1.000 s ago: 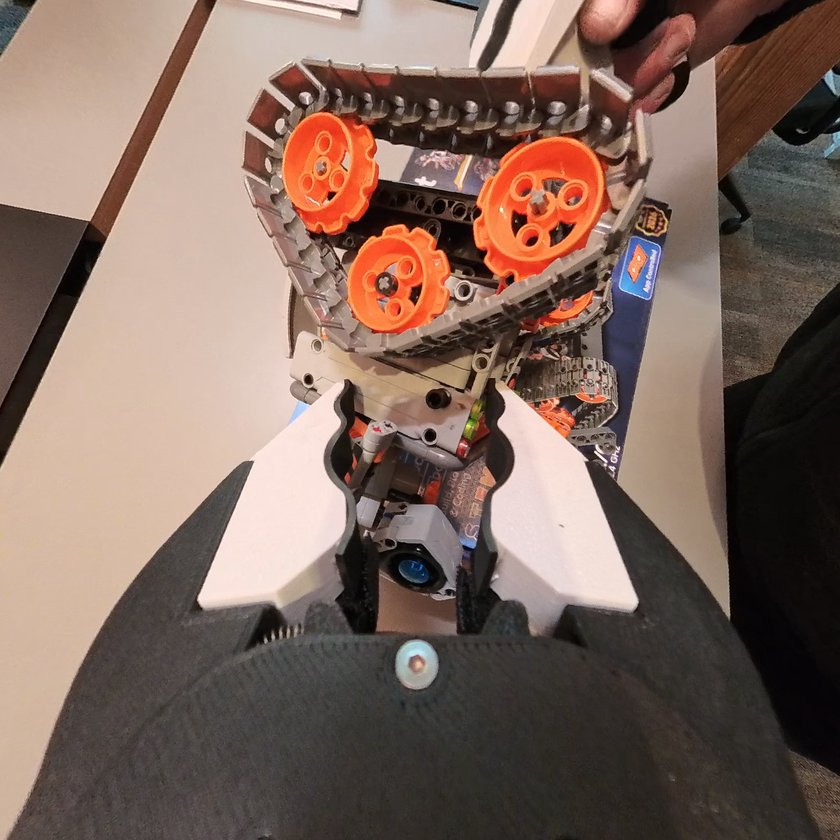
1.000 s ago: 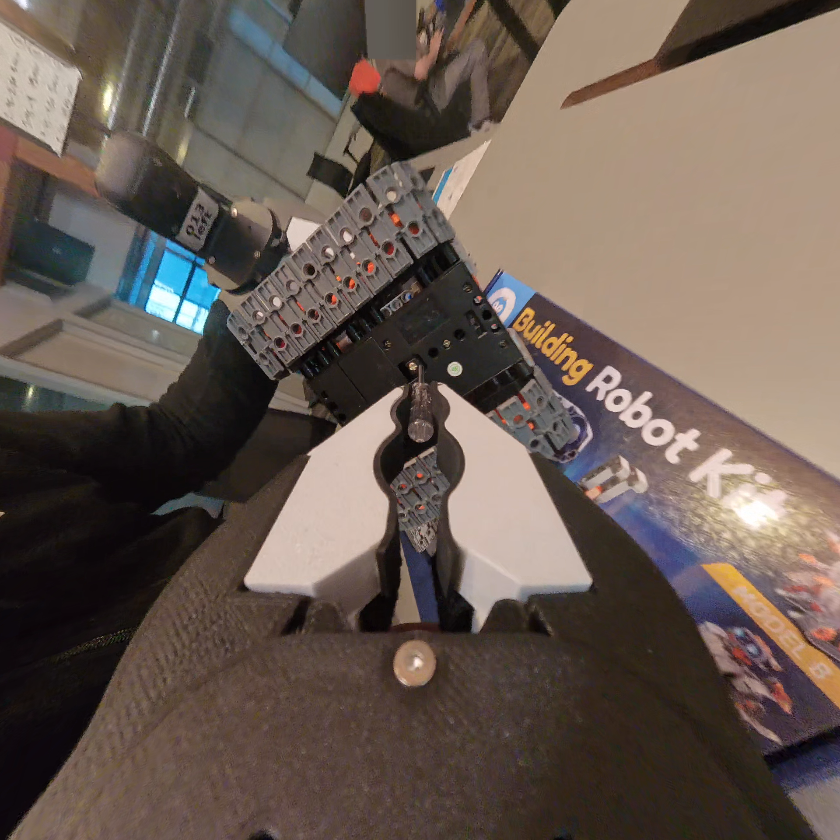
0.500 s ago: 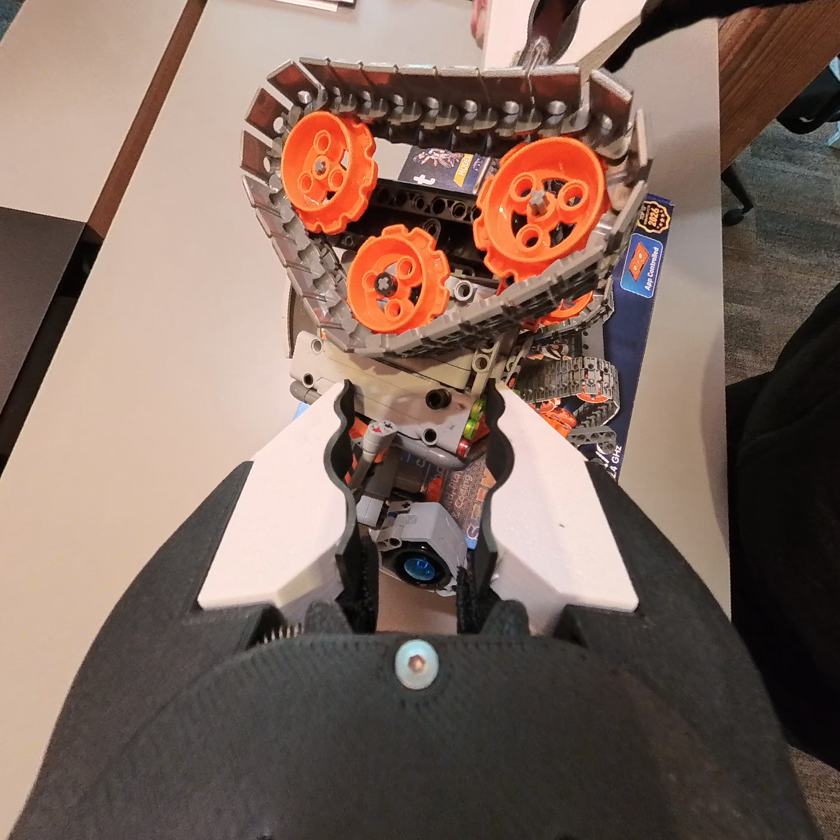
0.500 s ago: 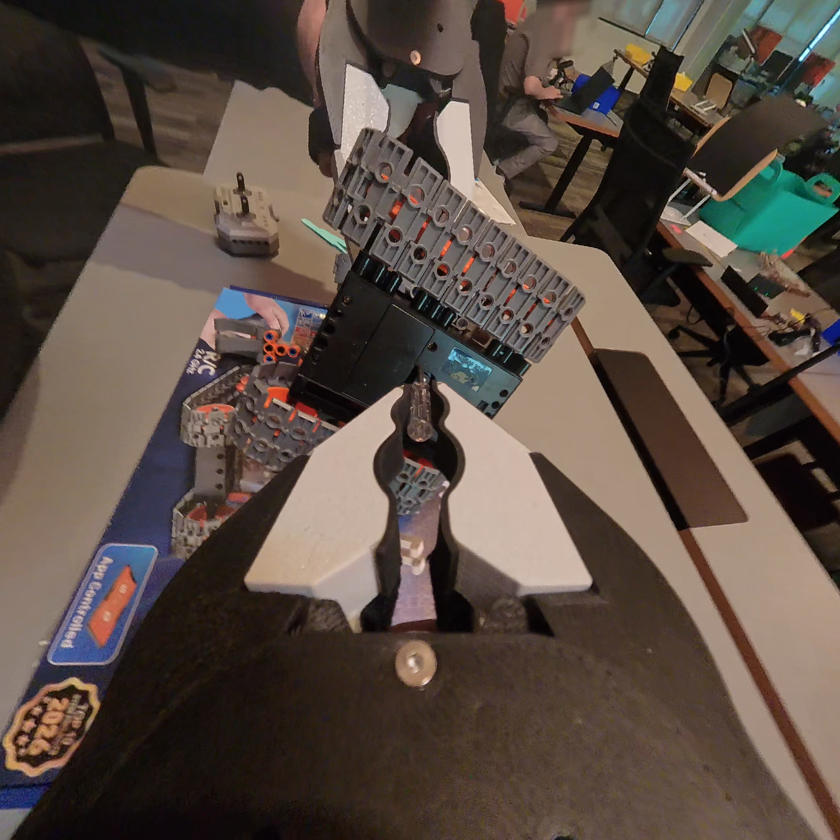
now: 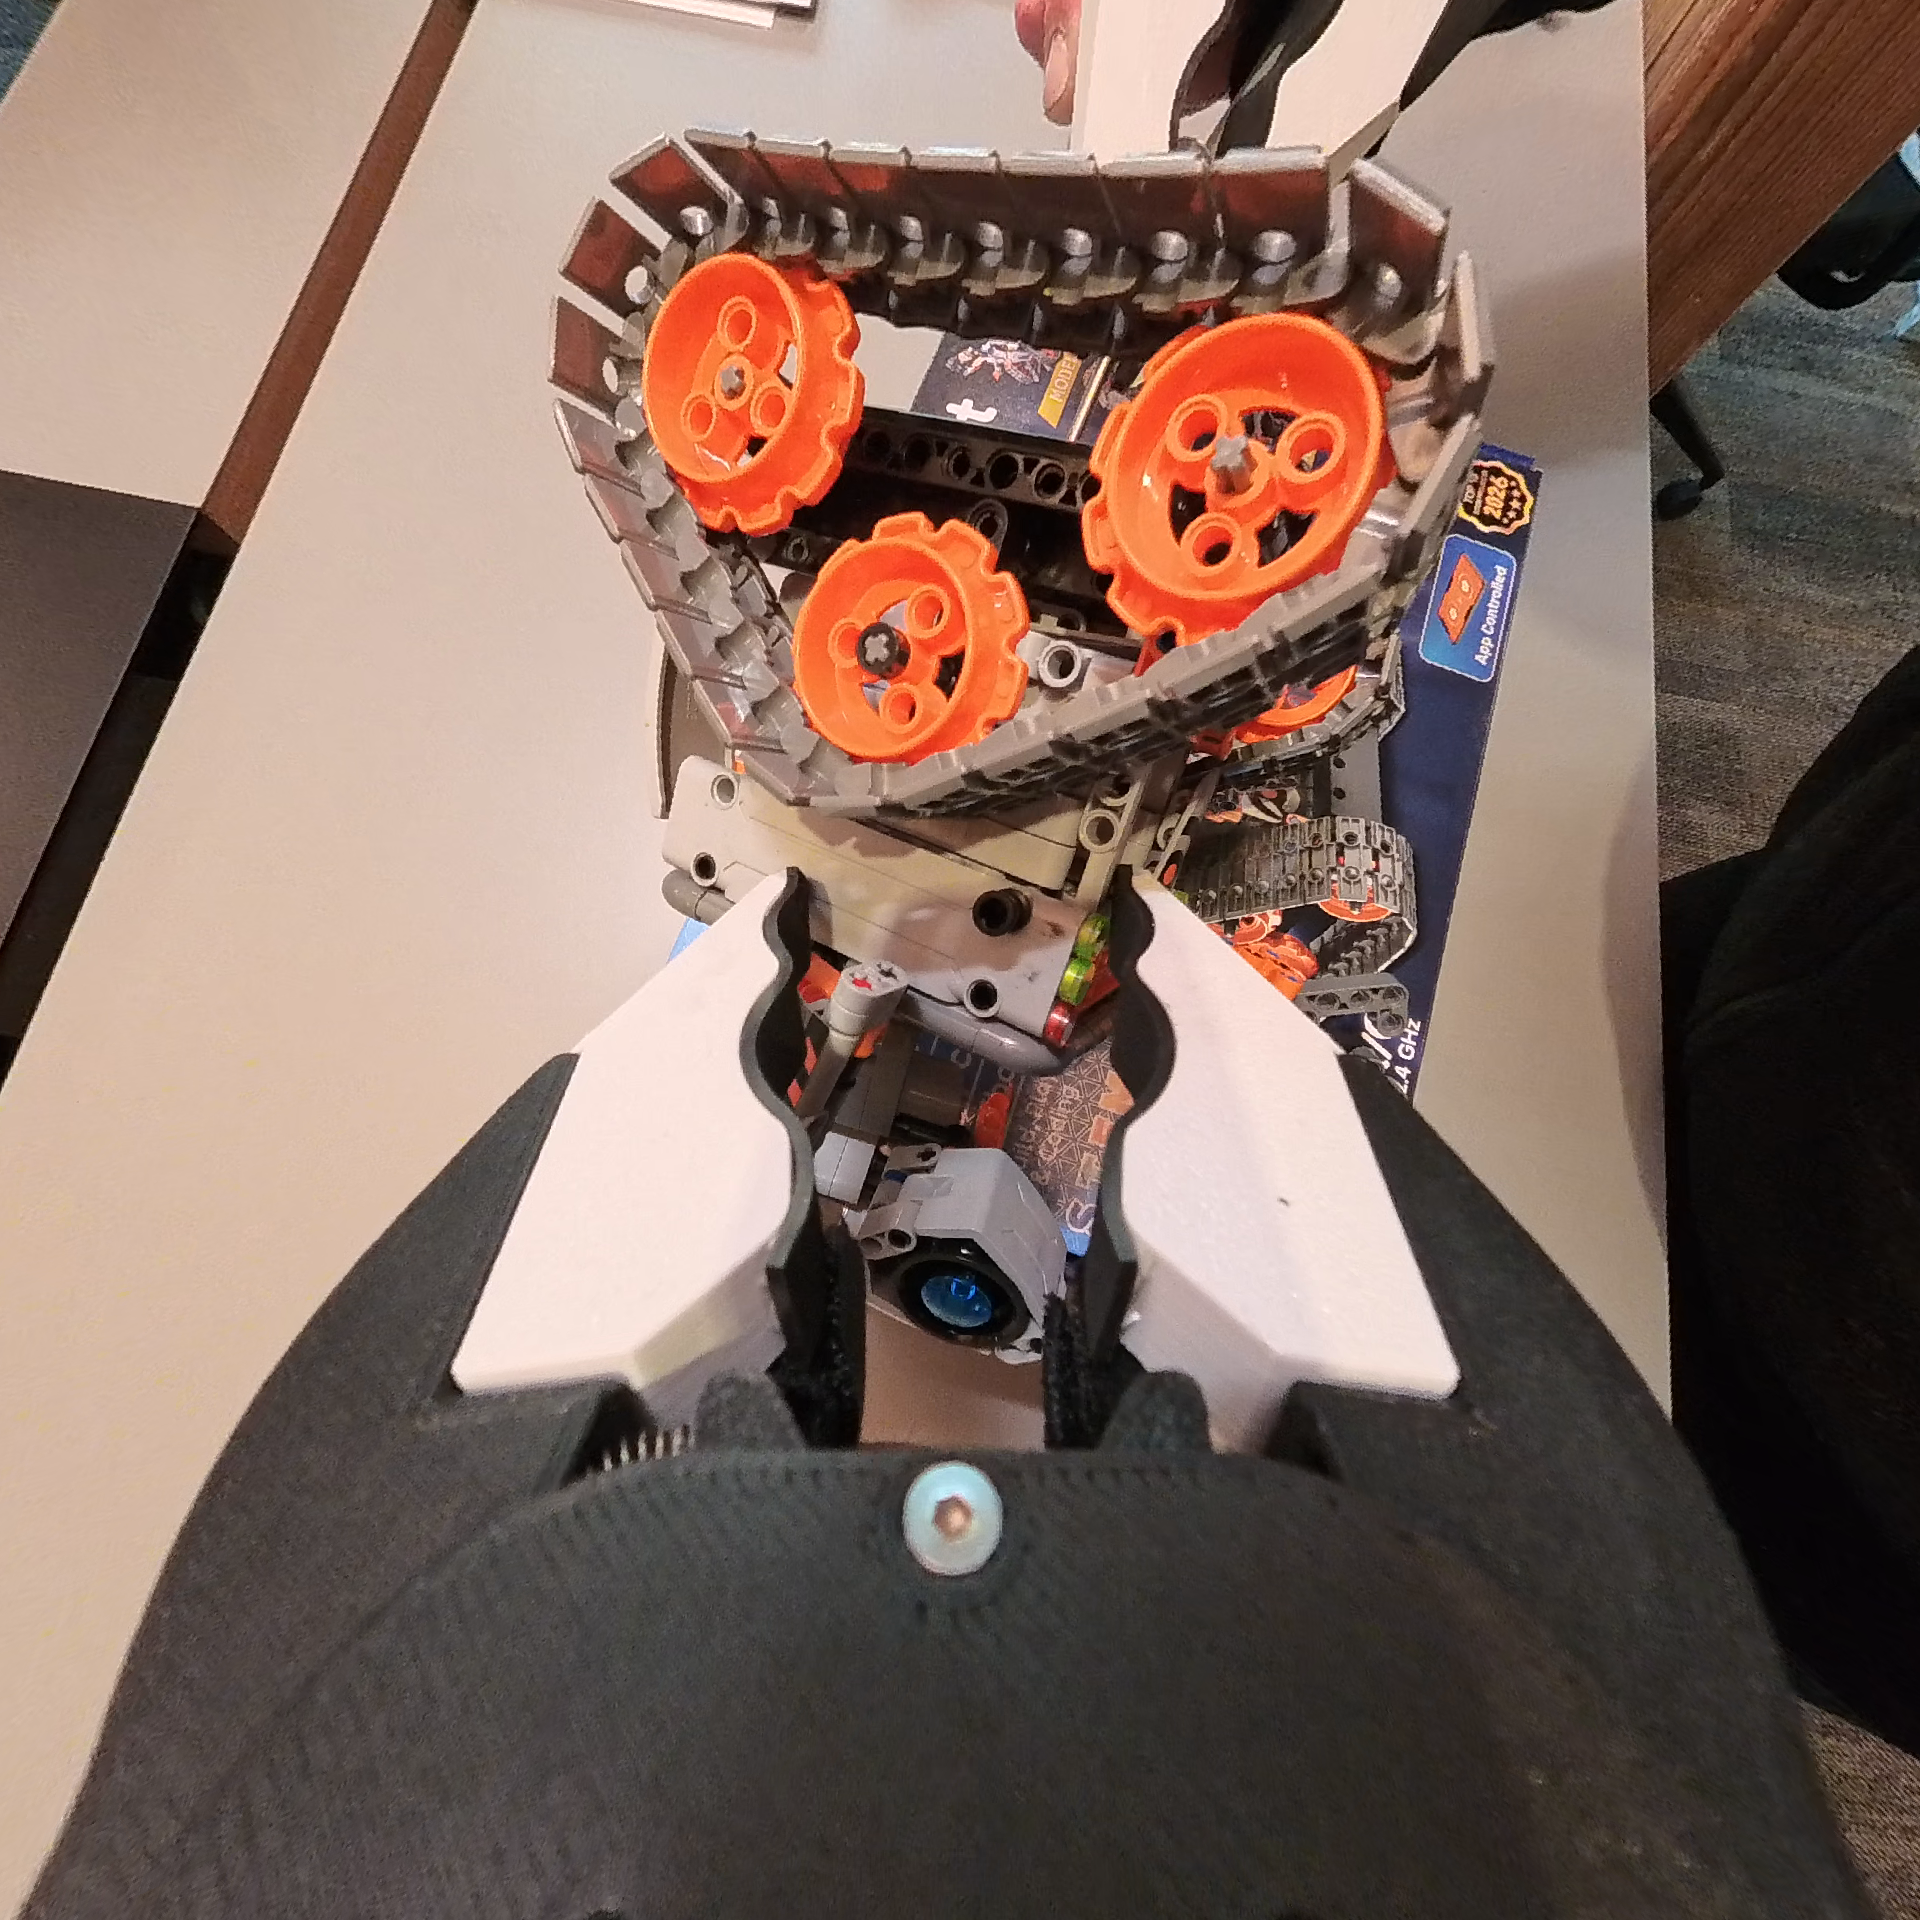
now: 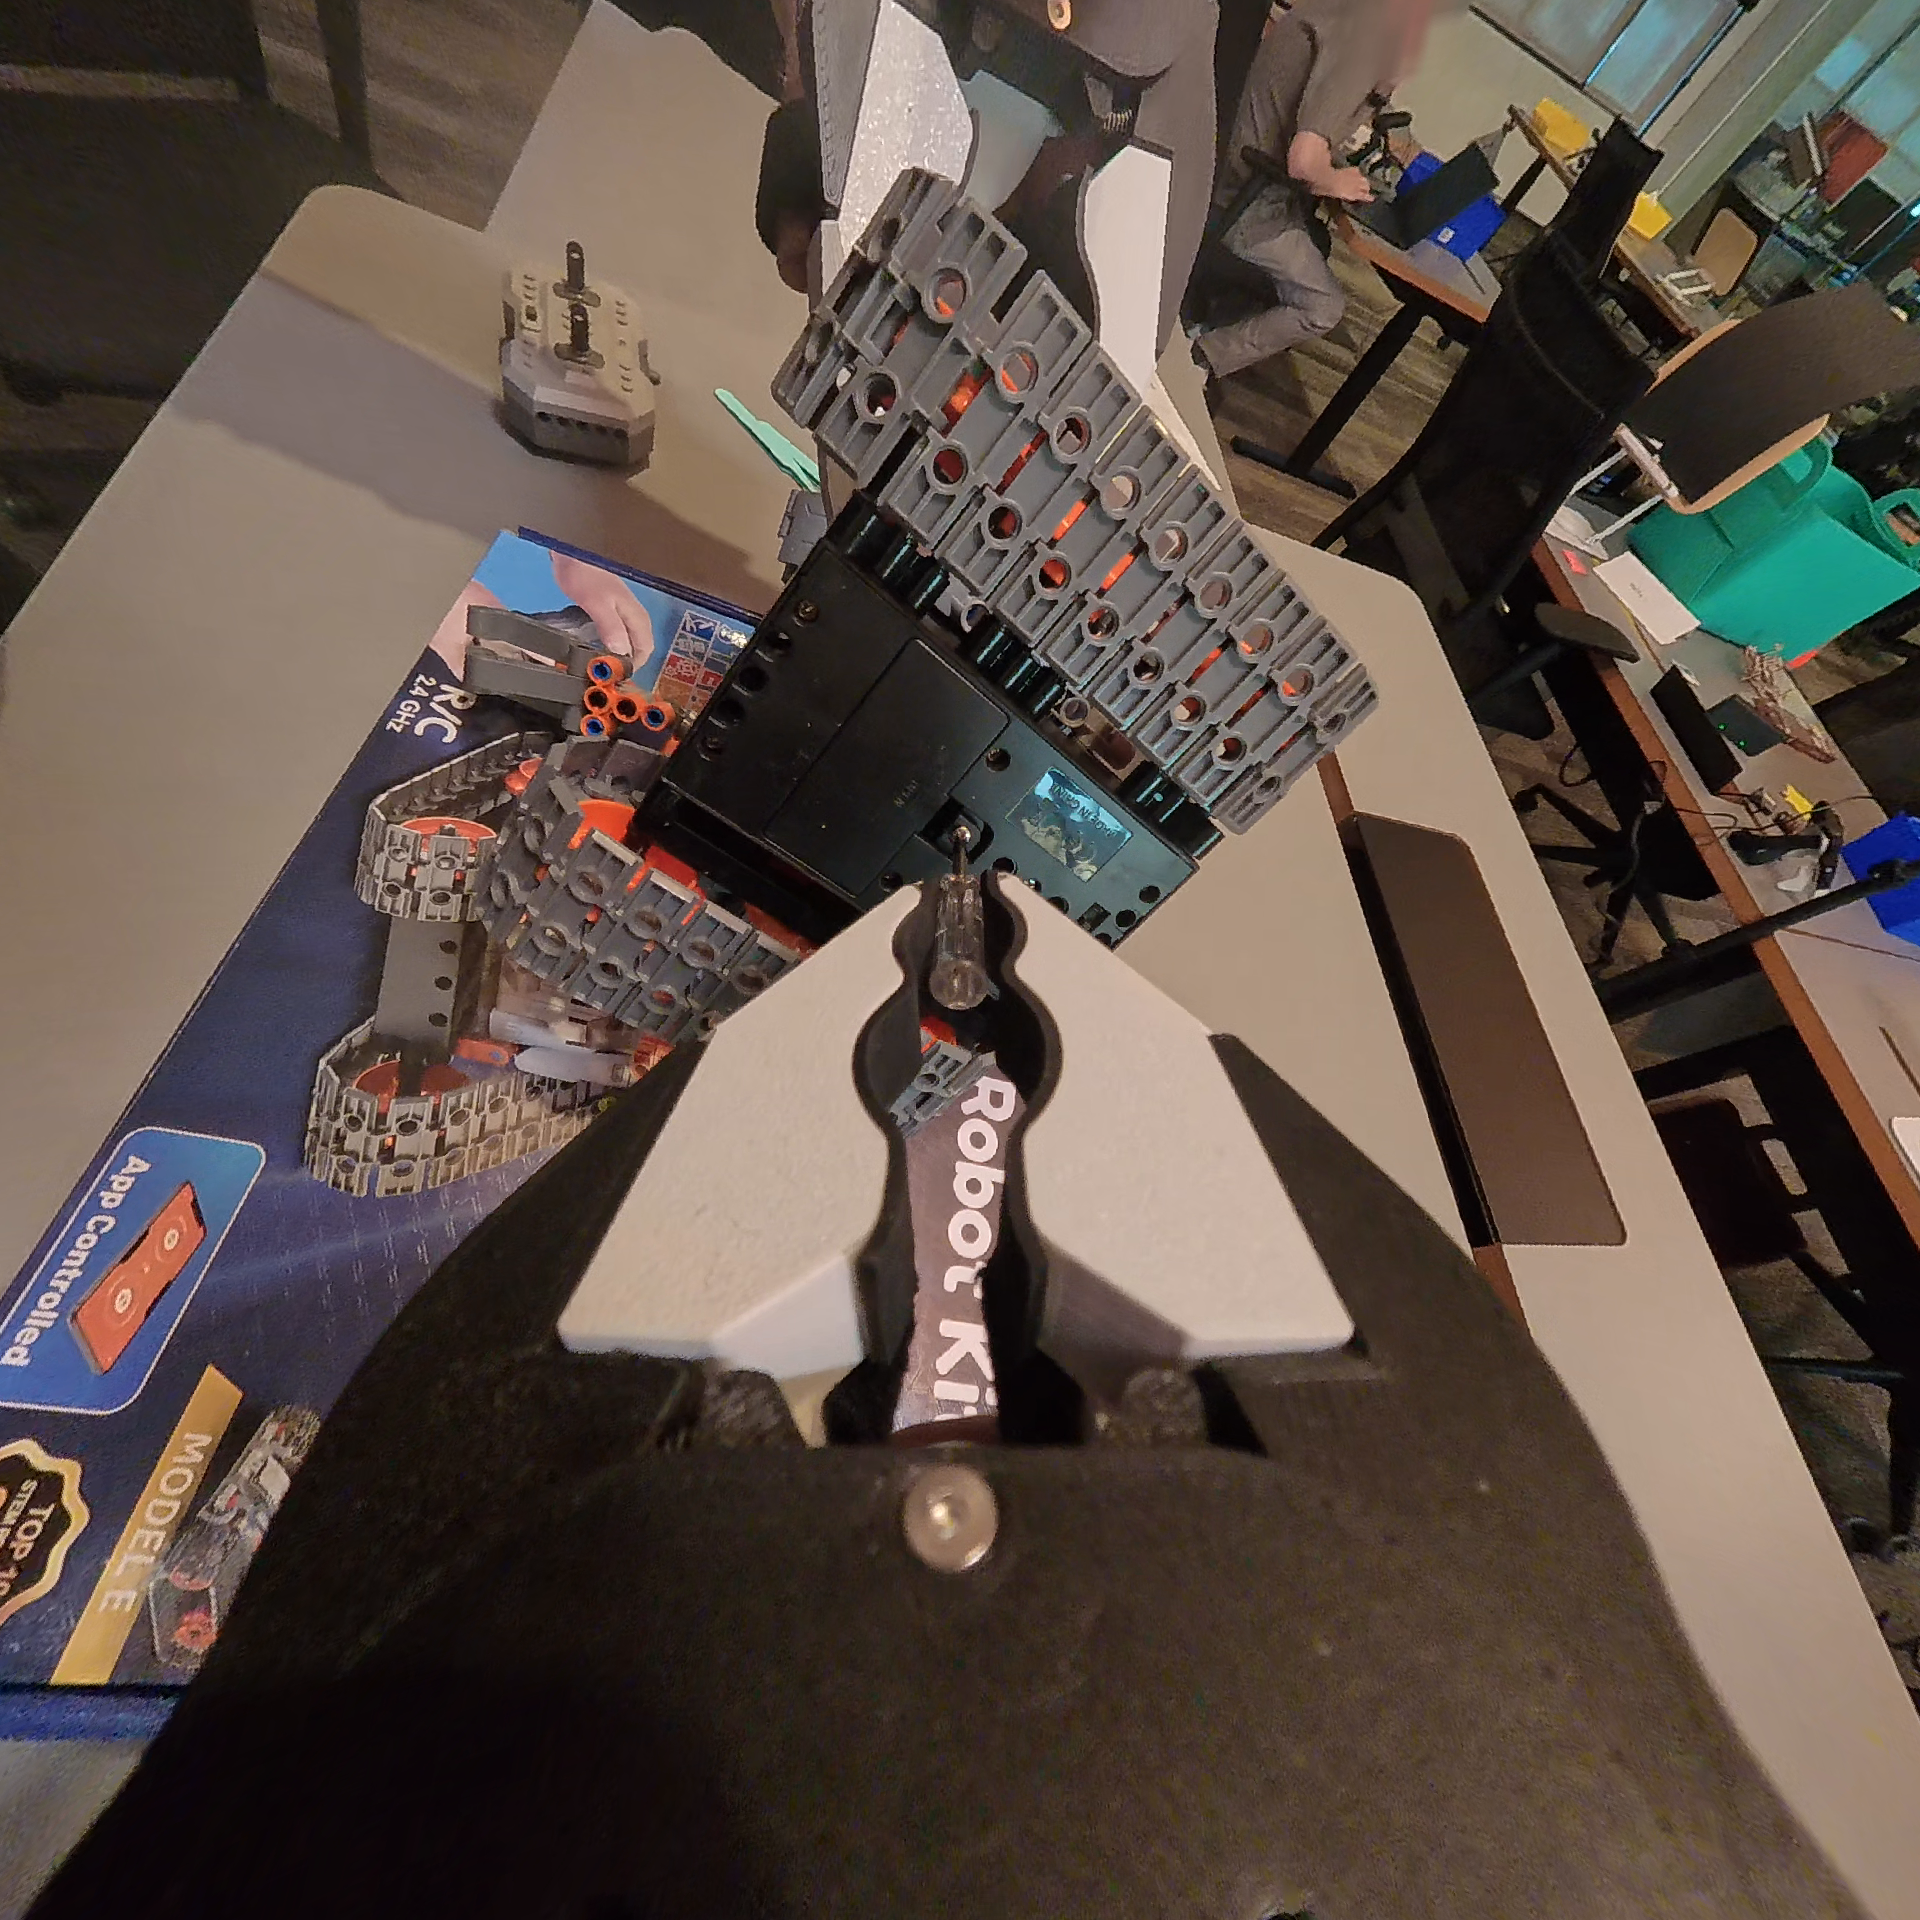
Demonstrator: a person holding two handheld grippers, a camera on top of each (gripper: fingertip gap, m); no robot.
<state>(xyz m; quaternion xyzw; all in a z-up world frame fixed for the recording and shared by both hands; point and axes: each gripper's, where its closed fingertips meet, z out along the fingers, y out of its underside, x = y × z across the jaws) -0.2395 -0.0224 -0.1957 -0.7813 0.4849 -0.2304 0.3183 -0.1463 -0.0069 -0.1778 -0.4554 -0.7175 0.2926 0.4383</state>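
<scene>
My left gripper is shut on the grey body of a brick-built tracked robot and holds it tipped up above the table. Its orange wheels and grey track face this camera. My right gripper is shut on a small screwdriver with a clear handle. The screwdriver's tip touches the black box on the robot's underside, beside the grey track. The left gripper's white fingers show behind the robot in the right wrist view.
A blue printed kit box lies flat on the beige table under the robot. A grey controller with two sticks and a teal flat piece lie farther off. A dark gap separates tables. A seated person and chairs are behind. The gap from one gripper's tips to the other's is roughly 11 cm.
The right gripper has swung round from a sideways pose and now looks down along the table, with the screwdriver tip on the black box. The left gripper and robot have held still.
</scene>
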